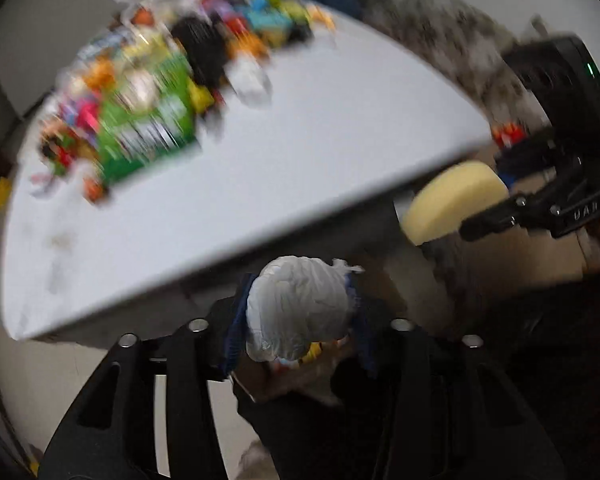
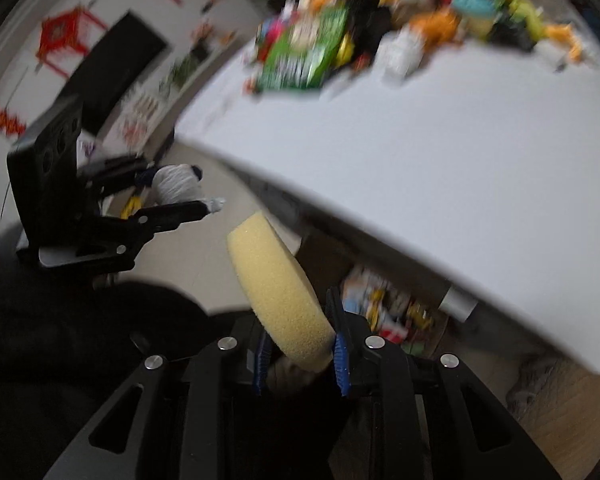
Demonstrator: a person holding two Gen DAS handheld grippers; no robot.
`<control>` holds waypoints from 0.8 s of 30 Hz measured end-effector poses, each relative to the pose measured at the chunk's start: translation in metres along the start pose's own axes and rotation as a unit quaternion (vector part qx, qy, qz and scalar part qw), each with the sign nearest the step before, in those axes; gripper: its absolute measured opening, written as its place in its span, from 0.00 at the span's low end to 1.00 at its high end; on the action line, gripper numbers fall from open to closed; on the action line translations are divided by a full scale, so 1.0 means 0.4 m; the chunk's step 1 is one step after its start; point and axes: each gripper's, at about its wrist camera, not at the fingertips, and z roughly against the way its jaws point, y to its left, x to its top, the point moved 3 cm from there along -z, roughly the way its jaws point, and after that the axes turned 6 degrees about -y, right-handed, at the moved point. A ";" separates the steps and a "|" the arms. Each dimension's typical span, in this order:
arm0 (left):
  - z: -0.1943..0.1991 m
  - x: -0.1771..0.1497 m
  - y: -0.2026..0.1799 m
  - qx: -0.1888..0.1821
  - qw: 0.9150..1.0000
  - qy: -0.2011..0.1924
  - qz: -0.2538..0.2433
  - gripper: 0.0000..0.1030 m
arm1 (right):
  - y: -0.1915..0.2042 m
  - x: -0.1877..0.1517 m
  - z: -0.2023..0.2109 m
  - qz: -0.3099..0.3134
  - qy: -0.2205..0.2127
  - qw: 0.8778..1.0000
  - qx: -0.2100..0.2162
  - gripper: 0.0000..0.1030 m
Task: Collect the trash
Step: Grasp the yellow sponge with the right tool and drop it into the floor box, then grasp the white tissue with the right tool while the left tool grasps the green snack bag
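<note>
Yellow round foam sponge (image 2: pixel 278 292) sat clamped between the right gripper (image 2: pixel 300 354) pads, off the white table (image 2: pixel 440 184) edge. Crumpled white plastic wad (image 1: pixel 300 300) was gripped by the left gripper (image 1: pixel 296 332), also below the tabletop.

**A:** What can you count around the table (image 1: pixel 308 168)?

**B:** You have one table. You hold two grippers: the left (image 1: pixel 298 344) and the right (image 2: pixel 300 354), both just off the table's near edge.

**A:** And the trash you hold?

**B:** One white wad (image 1: pixel 300 300) in your left, one yellow sponge (image 2: pixel 278 292) in your right.

**A:** On the table?

**B:** One heap of wrappers (image 1: pixel 148 92) at the table's far side, with one large green packet (image 2: pixel 306 54) in it. The rest is too blurred for you to count.
</note>
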 end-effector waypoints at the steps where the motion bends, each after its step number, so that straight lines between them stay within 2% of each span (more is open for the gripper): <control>1: -0.041 -0.027 -0.001 0.001 1.000 0.023 -0.004 0.67 | -0.002 -0.010 -0.024 0.007 0.007 1.000 -0.011 0.41; 2: -0.078 -0.046 0.011 0.000 0.999 0.041 -0.004 0.77 | -0.009 -0.019 -0.056 0.013 0.017 1.000 -0.021 0.54; 4: -0.136 -0.079 0.017 -0.005 0.998 0.065 0.005 0.78 | -0.031 -0.035 -0.120 0.011 0.030 0.999 -0.034 0.60; 6: -0.183 -0.101 0.035 -0.008 0.995 0.095 0.021 0.78 | -0.060 -0.048 -0.170 -0.012 0.052 0.998 -0.039 0.60; 8: -0.209 -0.116 0.058 -0.008 0.992 0.116 0.041 0.78 | -0.064 -0.051 -0.171 -0.019 0.051 0.998 -0.041 0.60; 10: -0.194 -0.116 0.079 0.000 0.993 0.111 0.048 0.78 | -0.054 -0.045 -0.138 -0.013 0.042 0.998 -0.042 0.60; 13: -0.137 -0.098 0.100 0.009 0.995 0.087 0.047 0.78 | -0.033 0.002 -0.051 -0.005 -0.006 0.999 -0.037 0.60; 16: -0.064 -0.051 0.143 0.027 0.996 0.049 0.065 0.81 | -0.040 0.112 0.027 -0.023 -0.071 0.996 -0.041 0.63; 18: -0.040 -0.025 0.172 0.045 0.996 0.028 0.075 0.83 | -0.060 0.192 0.041 -0.039 -0.105 0.992 -0.057 0.64; 21: -0.021 0.017 0.219 0.068 0.994 0.008 0.084 0.84 | -0.108 0.332 0.025 -0.073 -0.145 0.982 -0.101 0.65; 24: -0.017 0.046 0.252 0.080 0.993 -0.003 0.087 0.84 | -0.165 0.462 -0.031 -0.131 -0.167 0.970 -0.116 0.64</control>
